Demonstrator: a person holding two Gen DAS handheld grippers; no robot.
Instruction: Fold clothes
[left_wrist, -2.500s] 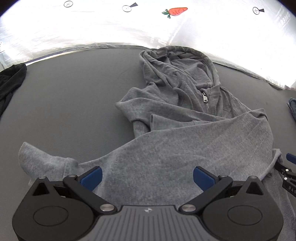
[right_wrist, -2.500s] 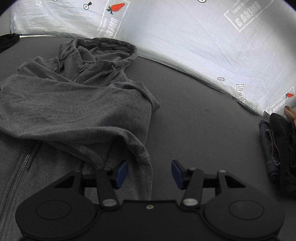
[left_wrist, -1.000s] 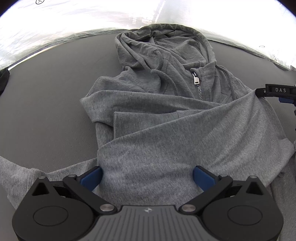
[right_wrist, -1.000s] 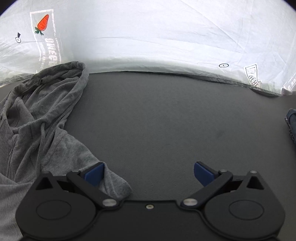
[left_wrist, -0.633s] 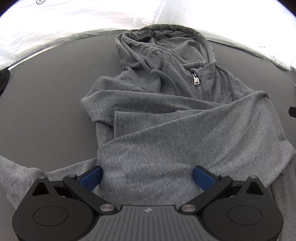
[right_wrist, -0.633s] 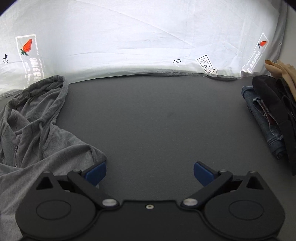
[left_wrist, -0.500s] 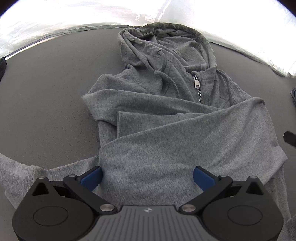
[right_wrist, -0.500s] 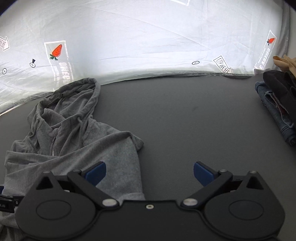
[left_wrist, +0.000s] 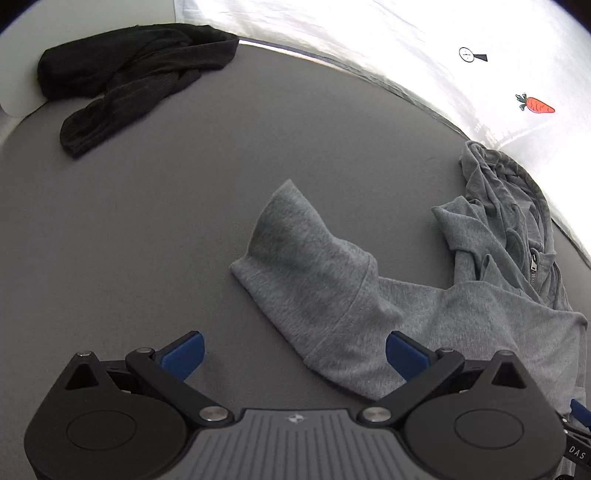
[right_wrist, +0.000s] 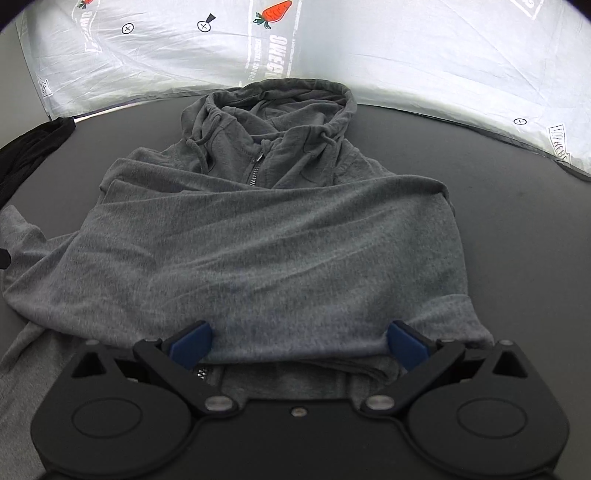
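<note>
- Grey jersey hoodie (right_wrist: 266, 236) is lying zip-up on the dark mat (left_wrist: 155, 221), hood toward the white sheet (right_wrist: 406, 55), one sleeve laid across the chest.
- Other sleeve's cuff (left_wrist: 295, 251) sticks out sideways onto the mat.
- Left gripper (left_wrist: 293, 354) is spread wide just short of that cuff, holding nothing.
- Right gripper (right_wrist: 297, 341) is wide too, low over the folded part; can't really tell if the pads touch cloth.
- Soft, floppy, light stuff, so I'd pinch the ribbed cuff edge, where there's thickness; the zipper will stiffen the middle a bit.
- Black garment (left_wrist: 125, 77) sits well apart at the far corner.
</note>
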